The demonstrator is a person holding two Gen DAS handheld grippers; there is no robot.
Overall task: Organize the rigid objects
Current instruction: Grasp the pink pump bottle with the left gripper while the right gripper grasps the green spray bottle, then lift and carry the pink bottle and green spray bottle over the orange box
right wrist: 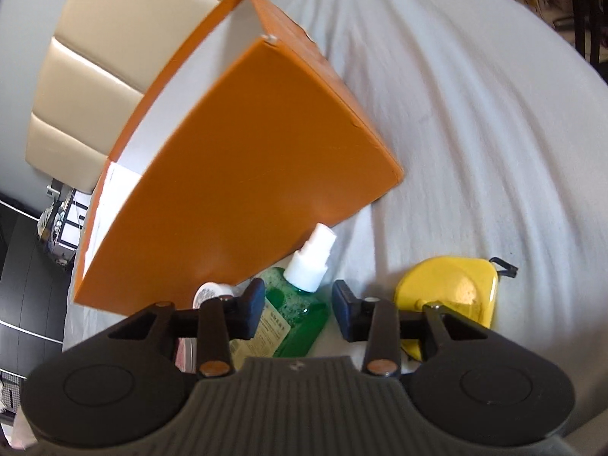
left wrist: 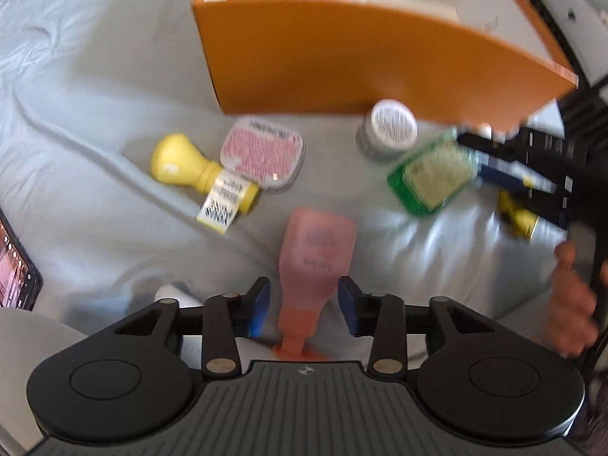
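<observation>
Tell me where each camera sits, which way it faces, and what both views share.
Left wrist: on the left gripper, facing steeply down at the pink bottle between its open fingers; the person's other hand shows at right.
Right wrist: on the right gripper, angled down at the green bottle between its open fingers, with a yellow tape measure beside it; no hand visible.
Shared: the orange box, the green bottle, the white-lidded jar and the grey sheet.
</observation>
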